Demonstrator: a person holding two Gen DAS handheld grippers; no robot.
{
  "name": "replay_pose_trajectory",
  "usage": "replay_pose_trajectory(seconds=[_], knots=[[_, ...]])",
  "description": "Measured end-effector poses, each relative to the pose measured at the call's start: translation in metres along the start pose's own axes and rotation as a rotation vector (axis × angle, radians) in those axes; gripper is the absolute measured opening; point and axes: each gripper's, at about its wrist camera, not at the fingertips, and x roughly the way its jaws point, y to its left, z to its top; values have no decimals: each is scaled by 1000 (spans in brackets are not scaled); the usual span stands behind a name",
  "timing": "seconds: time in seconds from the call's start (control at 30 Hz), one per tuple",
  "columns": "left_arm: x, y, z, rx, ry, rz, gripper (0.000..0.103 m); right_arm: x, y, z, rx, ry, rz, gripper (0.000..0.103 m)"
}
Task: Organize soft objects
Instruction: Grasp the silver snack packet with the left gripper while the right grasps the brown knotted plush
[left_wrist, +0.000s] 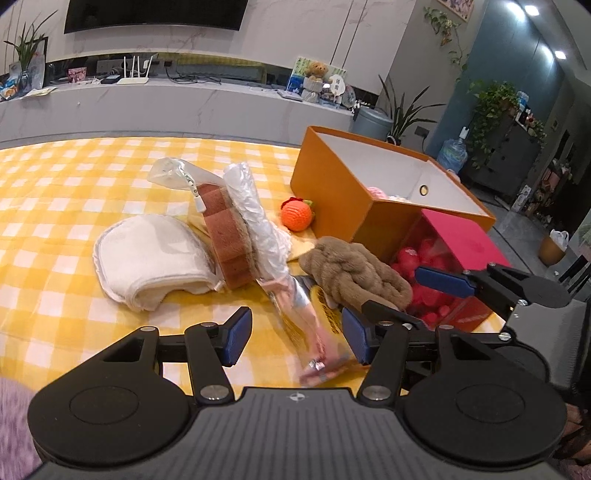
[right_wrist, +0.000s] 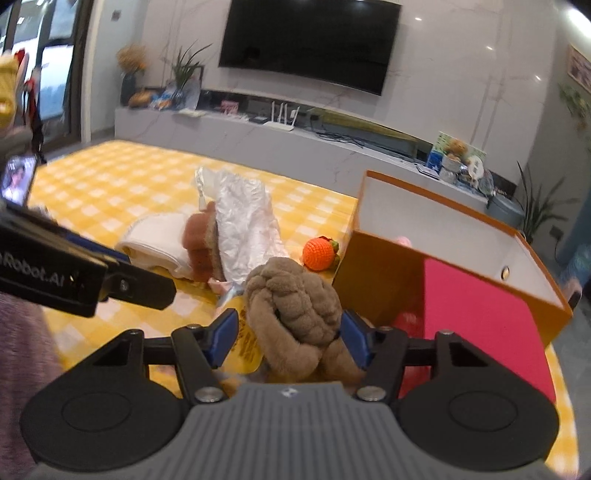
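A brown knotted plush (right_wrist: 295, 310) lies between the open jaws of my right gripper (right_wrist: 290, 338); the pads are apart from it on the left and near it on the right. It also shows in the left wrist view (left_wrist: 354, 275). My left gripper (left_wrist: 299, 341) is open around the tail of a clear plastic bag (left_wrist: 314, 332). A brown sponge cake toy (left_wrist: 229, 243), a white folded cloth (left_wrist: 151, 254) and an orange crocheted ball (left_wrist: 297, 214) lie on the yellow checked cloth (left_wrist: 74, 177).
An open orange box (left_wrist: 340, 192) stands at the right with a pink soft item inside. A red box (left_wrist: 461, 254) with red soft pieces lies in front of it. A TV console runs along the back wall.
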Motion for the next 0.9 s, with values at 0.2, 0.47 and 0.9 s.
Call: replay_pose_trajectory(seconds=[0.2, 0.47, 0.9], knots=[[27, 3, 14, 19, 45, -22, 66, 33, -1, 4, -75, 25, 6, 57], [67, 10, 6, -33, 148, -40, 66, 46, -1, -3, -66, 16, 25, 54], [87, 25, -3, -158, 198, -128, 48, 53, 11, -11, -120, 42, -18, 39]])
